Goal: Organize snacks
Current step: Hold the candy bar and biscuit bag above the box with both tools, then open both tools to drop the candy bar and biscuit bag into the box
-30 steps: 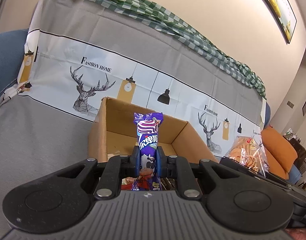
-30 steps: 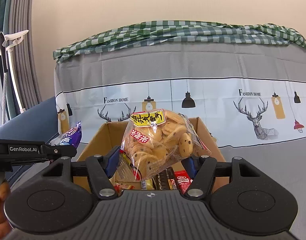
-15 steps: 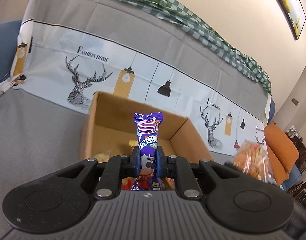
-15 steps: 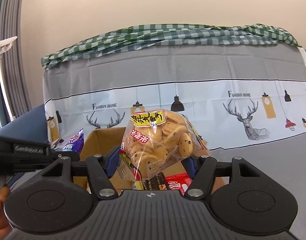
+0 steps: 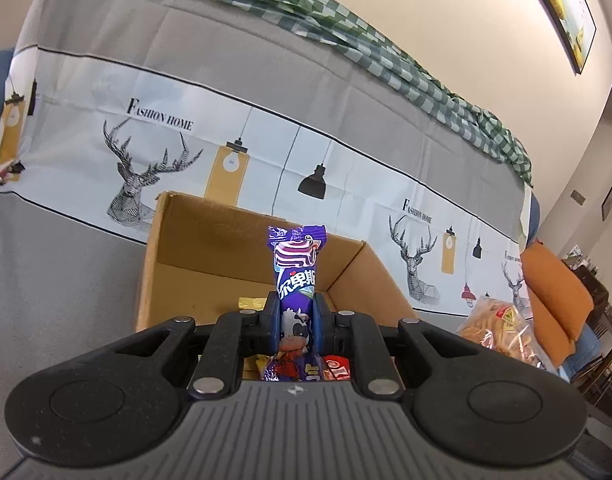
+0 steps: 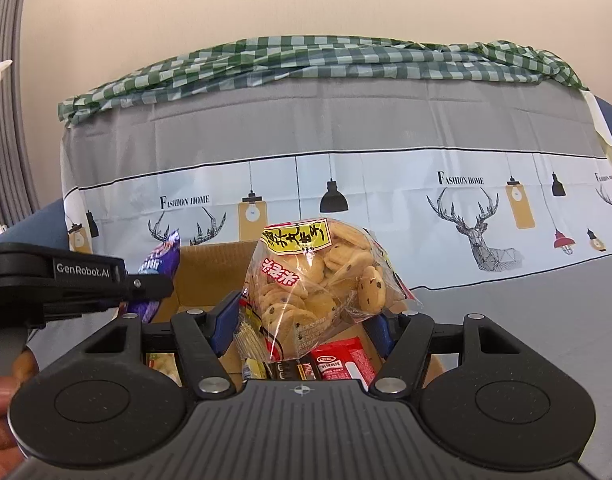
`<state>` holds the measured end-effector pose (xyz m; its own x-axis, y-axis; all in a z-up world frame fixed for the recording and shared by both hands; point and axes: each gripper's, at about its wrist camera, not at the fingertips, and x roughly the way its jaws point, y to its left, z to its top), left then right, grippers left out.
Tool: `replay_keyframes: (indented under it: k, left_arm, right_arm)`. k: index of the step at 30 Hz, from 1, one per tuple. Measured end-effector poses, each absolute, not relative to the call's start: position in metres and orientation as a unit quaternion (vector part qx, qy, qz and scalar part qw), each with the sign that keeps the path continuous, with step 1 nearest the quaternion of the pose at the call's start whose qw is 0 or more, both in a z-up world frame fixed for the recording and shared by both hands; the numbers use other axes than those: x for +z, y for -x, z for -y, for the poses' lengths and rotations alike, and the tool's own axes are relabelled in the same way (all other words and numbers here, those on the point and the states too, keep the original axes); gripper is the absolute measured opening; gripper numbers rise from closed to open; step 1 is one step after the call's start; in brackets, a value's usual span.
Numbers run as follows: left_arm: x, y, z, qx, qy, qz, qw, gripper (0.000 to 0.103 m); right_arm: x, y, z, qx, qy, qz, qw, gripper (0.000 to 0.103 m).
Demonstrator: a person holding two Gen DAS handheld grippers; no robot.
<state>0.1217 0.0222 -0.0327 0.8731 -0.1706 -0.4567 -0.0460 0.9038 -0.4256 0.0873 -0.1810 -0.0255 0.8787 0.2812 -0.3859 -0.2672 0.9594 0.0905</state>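
- 2 grippers, both black plastic with blue finger pads
- left gripper (image 5: 294, 316): fingers nearly together, clamped on 1 purple candy wrapper (image 5: 296, 264), glossy foil, narrow, standing upright, crimped top, cartoon cow print; held over the near edge of the box
- right gripper (image 6: 306, 320): fingers set wide, pressing both sides of 1 cookie bag (image 6: 317, 284), clear crinkly plastic, bulgy, full of round pale chip-dotted cookies, yellow label on top; held above the box
- 1 cardboard box (image 5: 178, 248), brown corrugated, rectangular, open top, sits on the grey cloth surface
- inside box: loose snack packs, at least 1 red pack (image 6: 341, 362), 1 dark pack (image 6: 290, 370), 1 yellow pack (image 6: 252, 368); full count cannot tell, grippers cover most of it
- 1 sofa cover (image 6: 345, 184), smooth fabric, grey with white band, deer and lamp prints, "FASHION HOME" text
- 1 green-white checked cloth (image 6: 306, 60), rumpled along the sofa top
- 1 orange cushion (image 5: 553, 300), soft, far right in left view
- 1 framed picture (image 5: 561, 12) on beige wall
- person's hand (image 6: 2, 400) partly seen at left edge, right view
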Motion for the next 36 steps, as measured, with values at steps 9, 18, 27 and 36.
replay_keyframes:
  k: [9,18,27,36]
  left_arm:
    - [-0.035,-0.133,-0.024,-0.046,0.242,-0.254,0.935,0.016]
    - [-0.035,-0.136,-0.024,-0.052,0.251,-0.248,0.934,0.016]
    - [-0.027,-0.132,-0.023,-0.077,0.252,-0.224,0.938,0.017]
    - [-0.013,-0.116,-0.03,-0.073,0.244,-0.183,0.95,0.046]
  right_arm:
    - [-0.026,-0.097,0.176,0.133,-0.034,-0.212,0.968,0.066]
    - [-0.027,-0.102,0.171,0.134,-0.036,-0.211,0.968,0.066]
    - [-0.027,-0.102,0.173,0.133,-0.038,-0.209,0.968,0.067]
    - [-0.024,-0.103,0.176,0.121,-0.046,-0.208,0.97,0.083]
